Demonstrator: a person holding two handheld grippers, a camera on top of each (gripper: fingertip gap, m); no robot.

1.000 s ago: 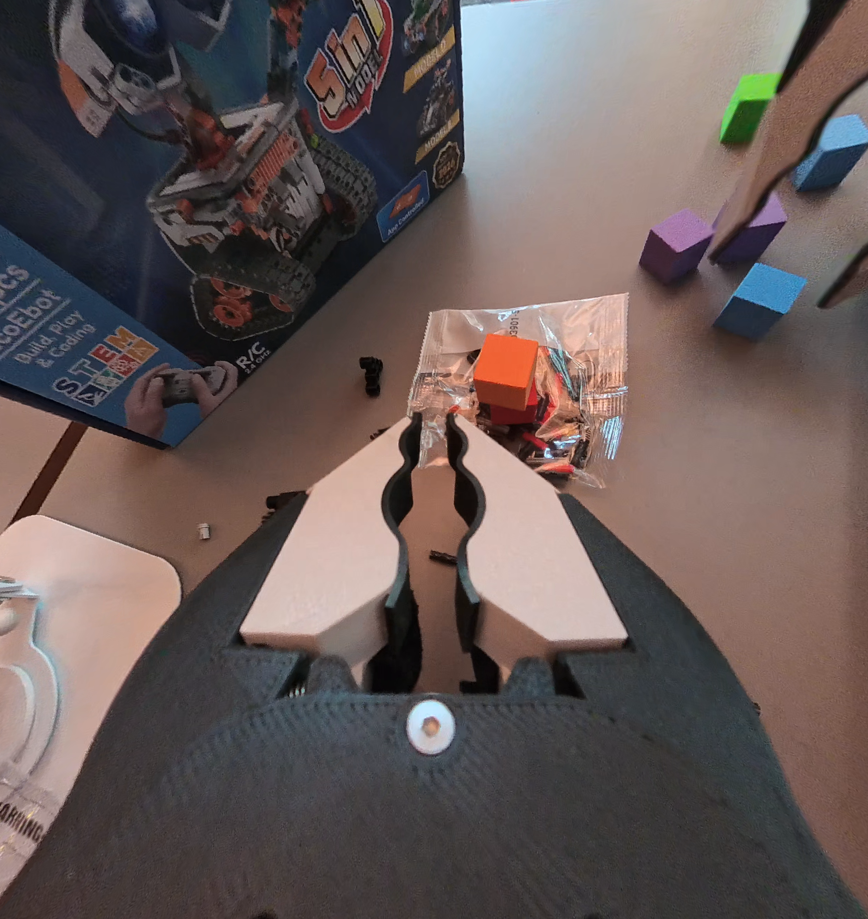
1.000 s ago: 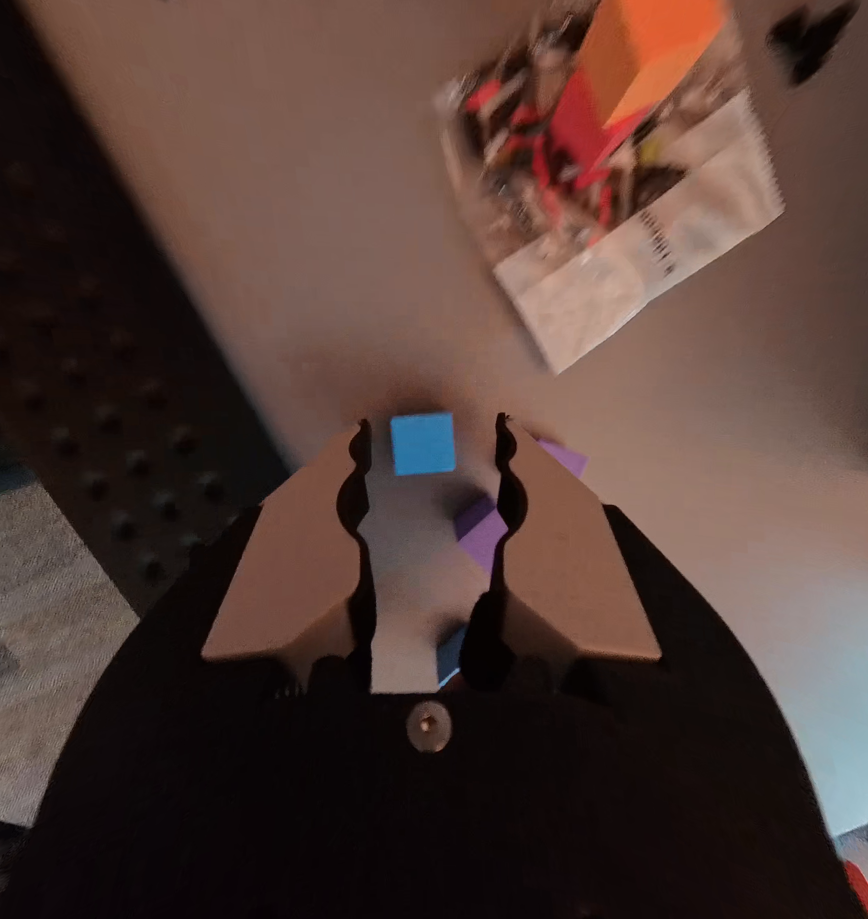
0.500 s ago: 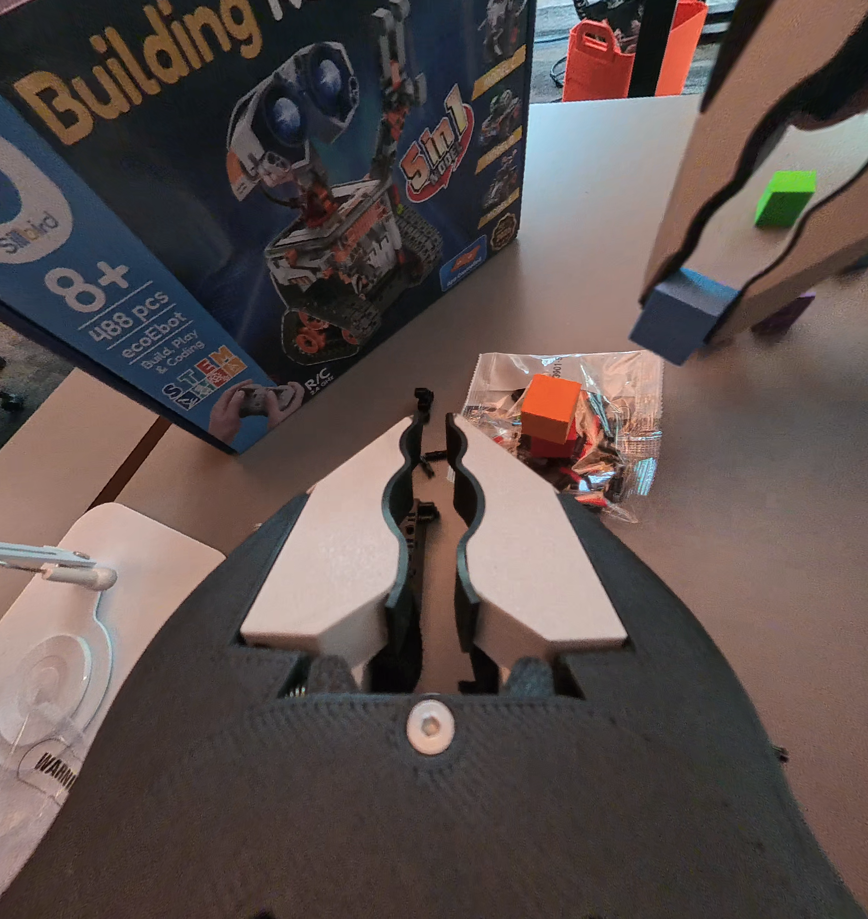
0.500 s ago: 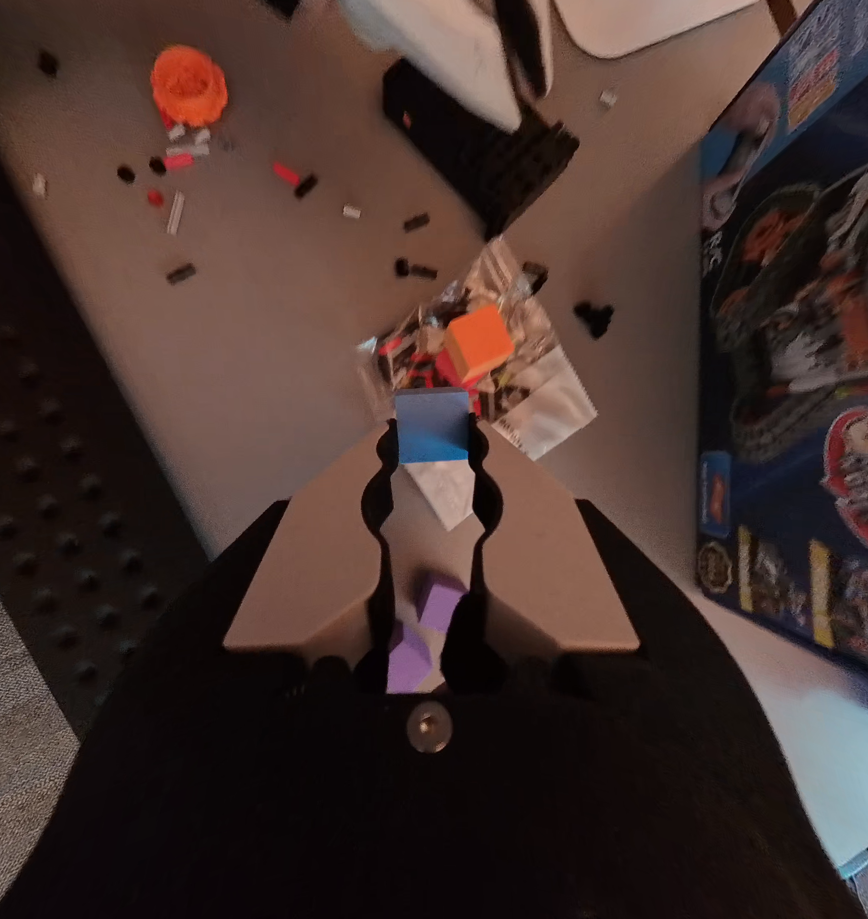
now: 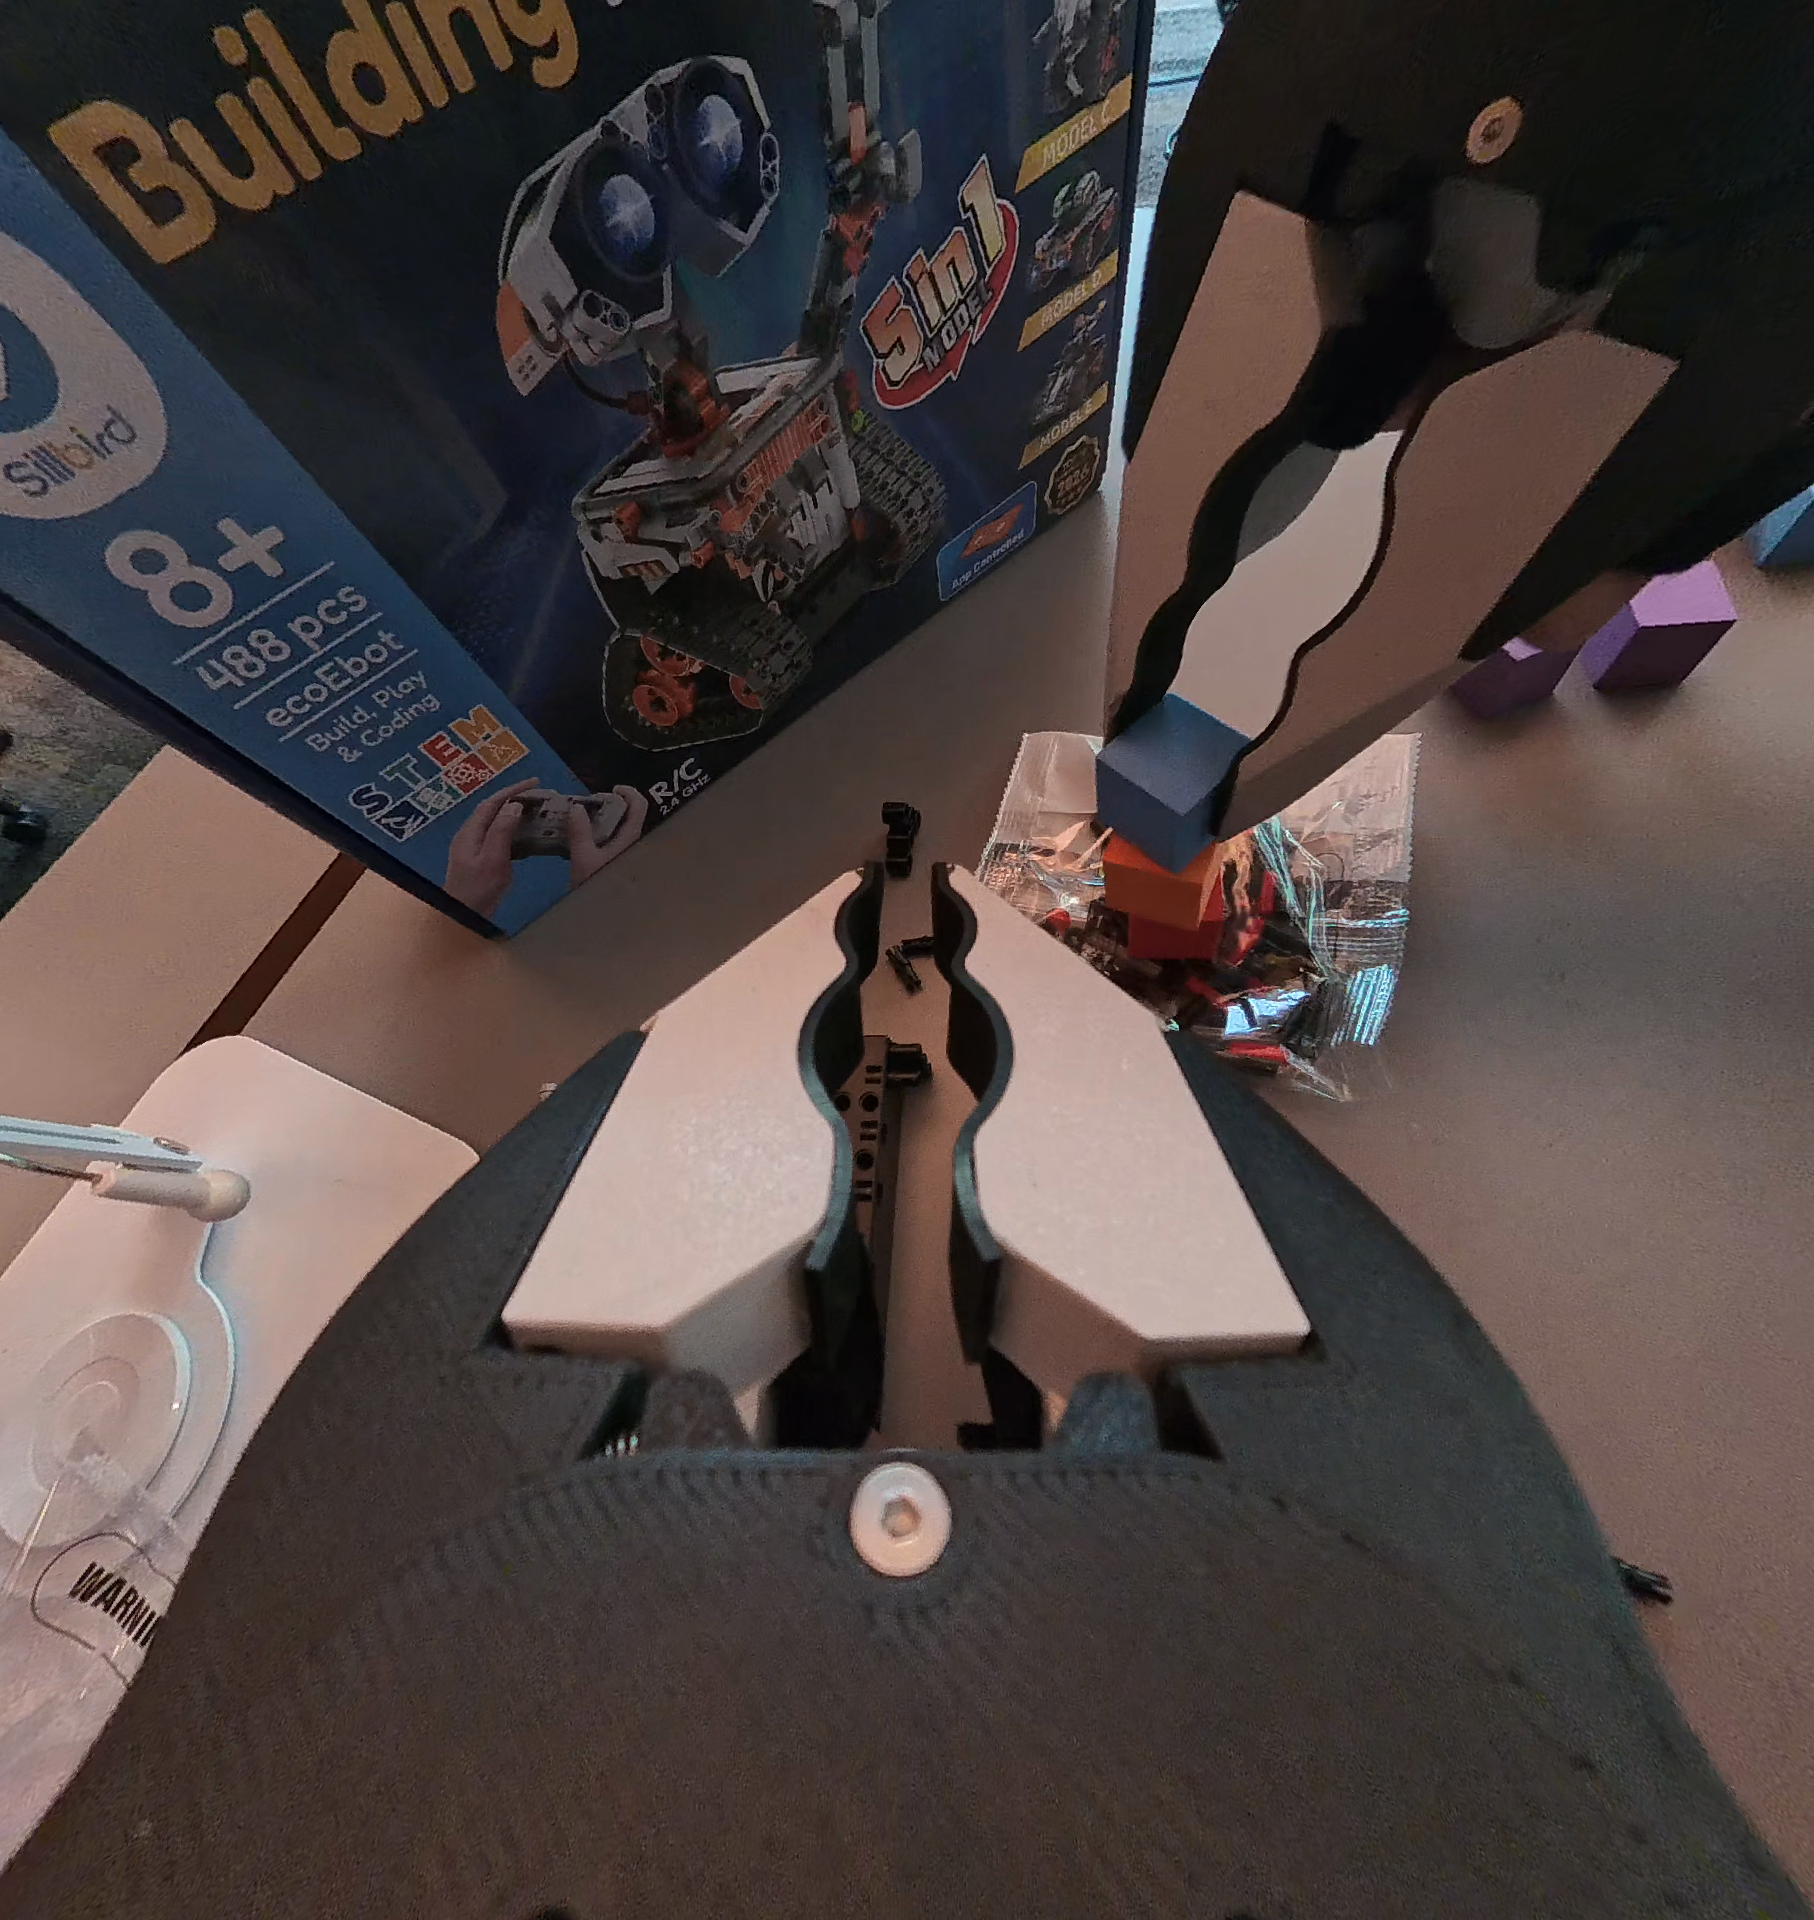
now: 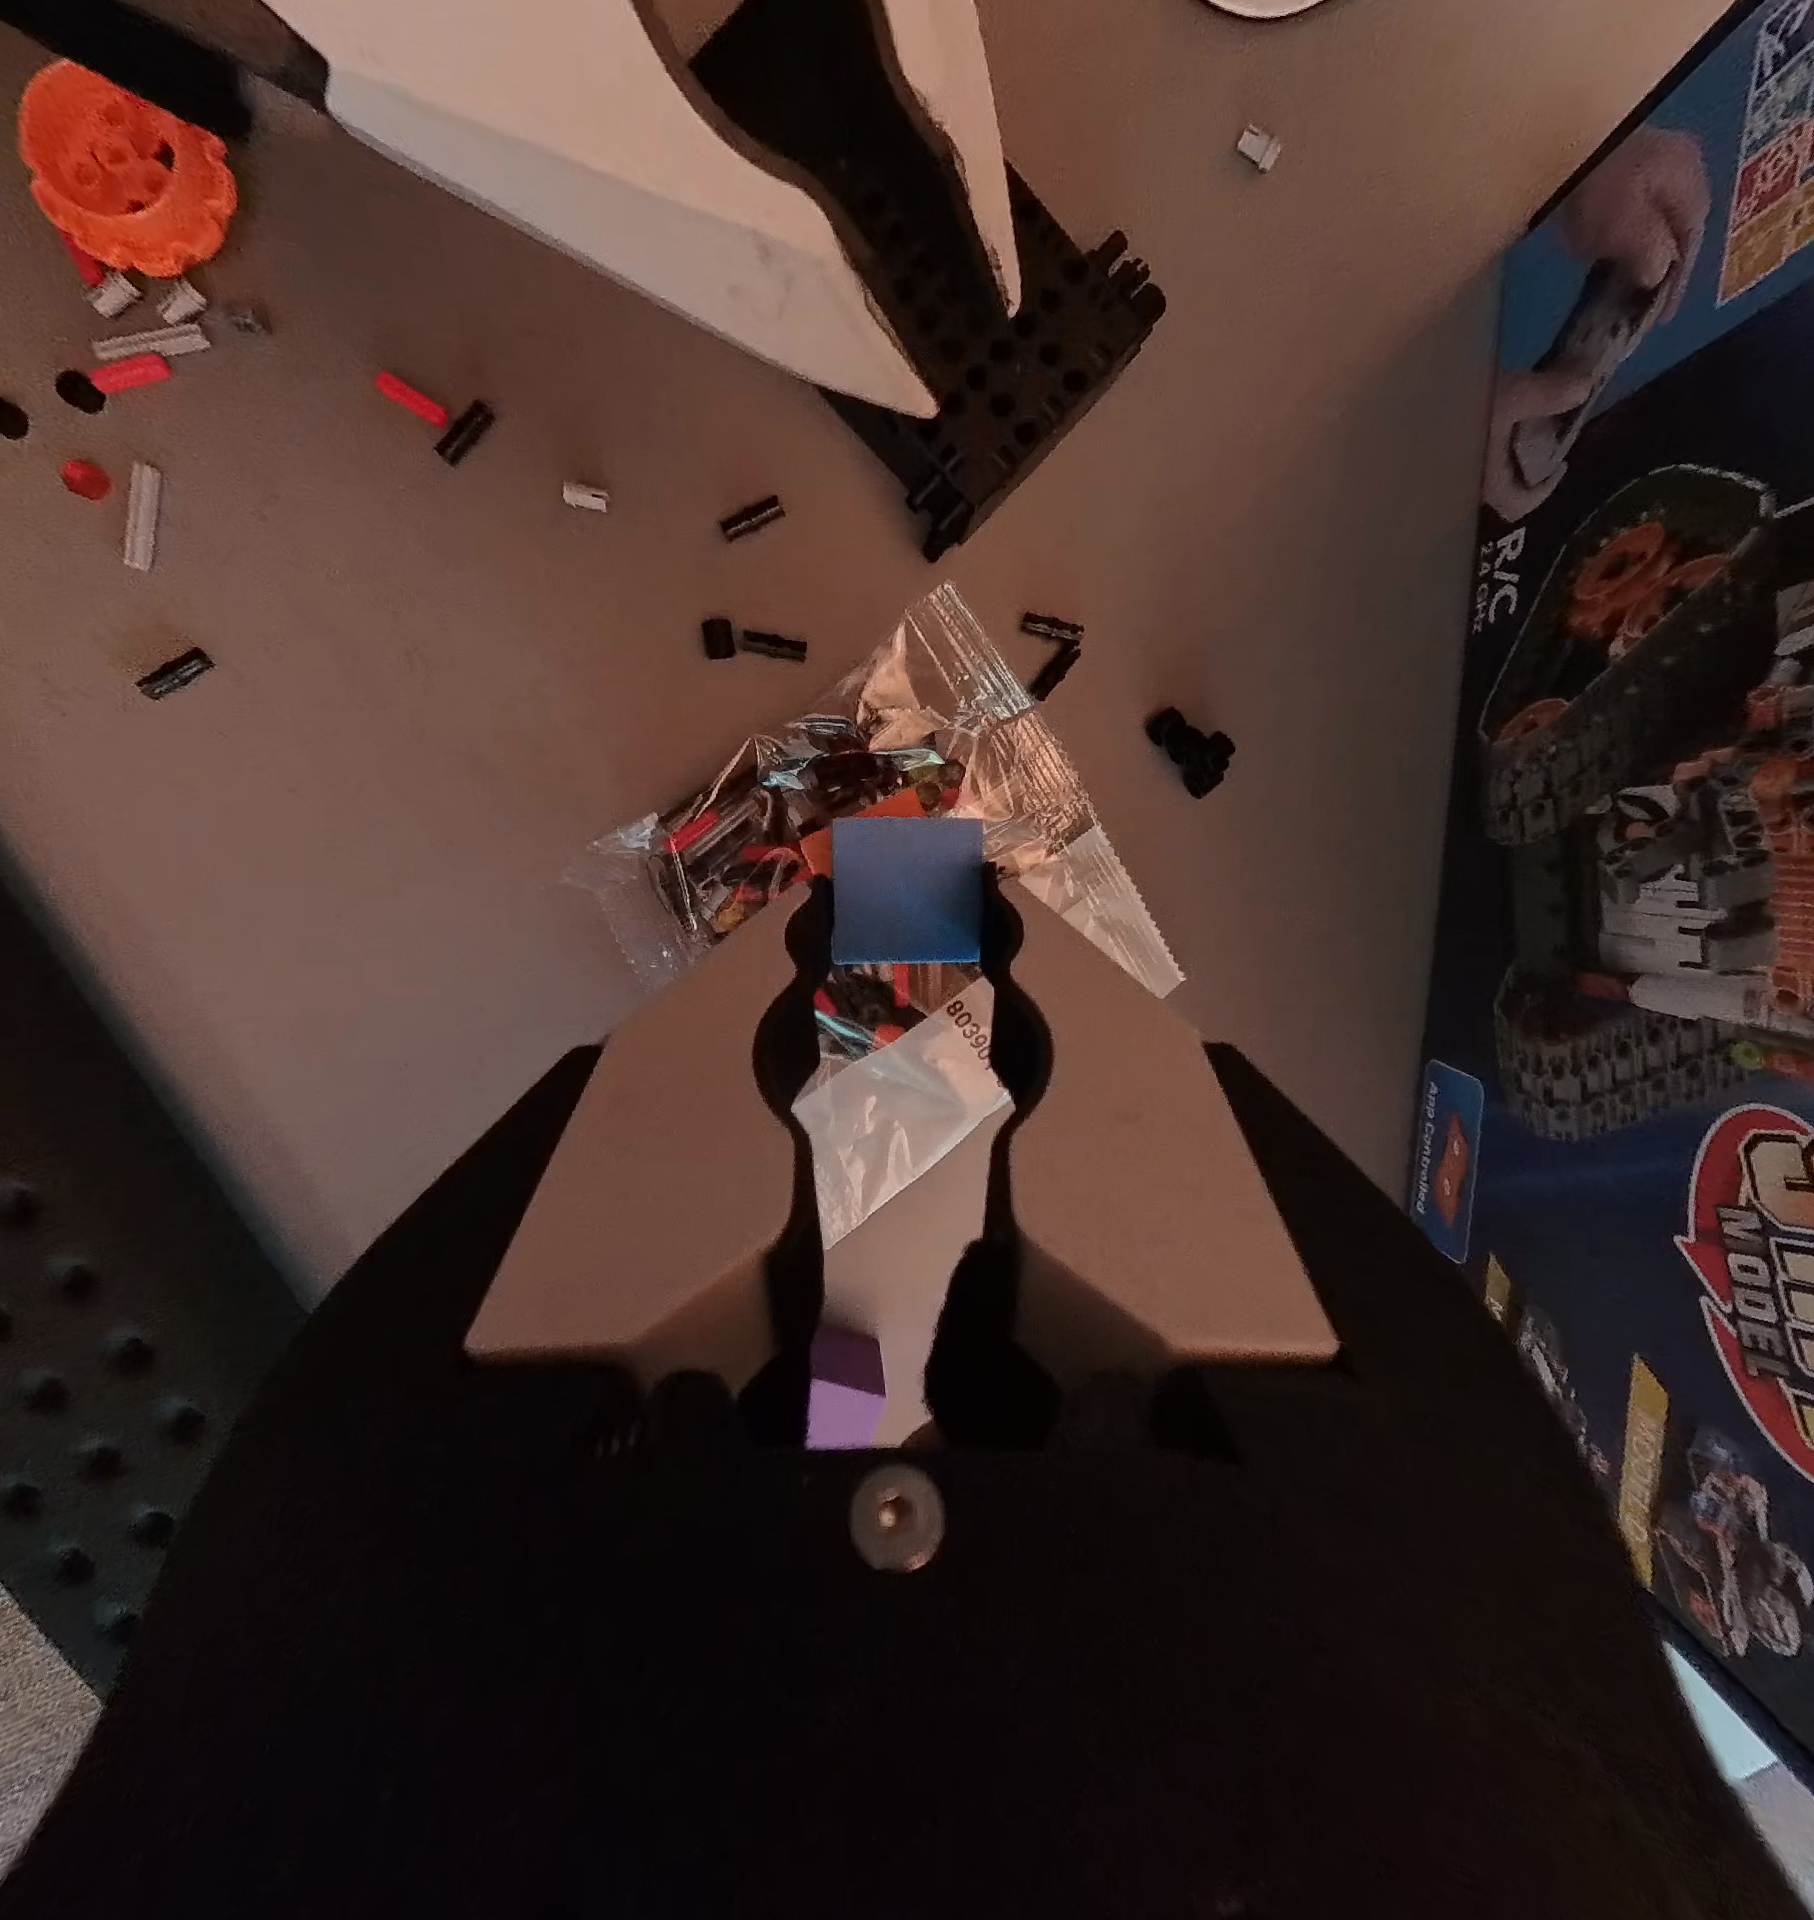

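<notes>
Bench log, your table [image 5: 1609,1143]: a large blue toy-robot box [image 5: 467,416] stands upright at far left. Small black, red and grey pins [image 6: 463,431] lie scattered near an orange gear [image 6: 124,187]. Black perforated plate [image 6: 1038,384] close by. White blister card [image 5: 290,1143] at near left.

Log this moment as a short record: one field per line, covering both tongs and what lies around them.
right tongs: shut on blue cube, held over orange cube
orange cube: on red block, on parts bag
left tongs: narrow gap, holding nothing, above black beam
toy box: standing behind bag
purple cubes: beyond right tongs
</notes>
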